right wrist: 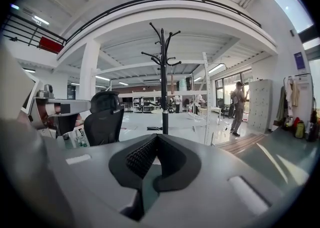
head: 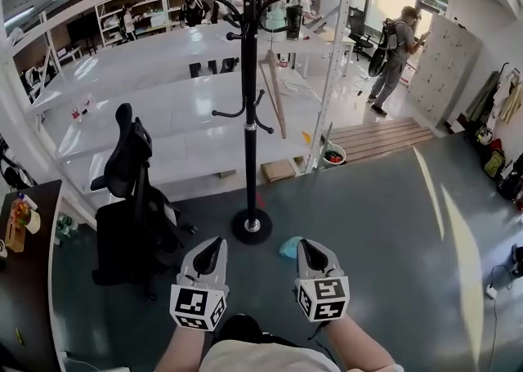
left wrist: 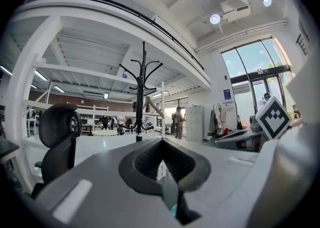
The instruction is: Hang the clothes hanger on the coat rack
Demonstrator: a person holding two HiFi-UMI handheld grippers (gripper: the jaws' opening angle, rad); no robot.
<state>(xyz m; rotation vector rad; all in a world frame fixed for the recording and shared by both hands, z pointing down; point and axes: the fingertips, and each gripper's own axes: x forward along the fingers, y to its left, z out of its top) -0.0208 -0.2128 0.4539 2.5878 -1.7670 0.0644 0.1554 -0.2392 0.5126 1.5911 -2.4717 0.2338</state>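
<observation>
The black coat rack [head: 249, 117] stands on its round base straight ahead of me on the grey floor. A wooden clothes hanger [head: 274, 92] hangs from one of its upper hooks, tilted to the right of the pole. The left gripper view shows that hanger [left wrist: 153, 106] beside the rack's pole [left wrist: 139, 106]. My left gripper [head: 213, 243] and right gripper [head: 307, 244] are side by side close to my body, short of the base. Both are shut with nothing between the jaws, as the left gripper [left wrist: 161, 142] and right gripper [right wrist: 156, 138] show in their own views.
A black office chair [head: 131, 199] stands left of the rack beside a dark desk [head: 29, 297]. A teal object [head: 289, 247] lies on the floor near the base. White shelving [head: 188, 117] runs behind the rack. A person [head: 394, 56] stands far right near lockers.
</observation>
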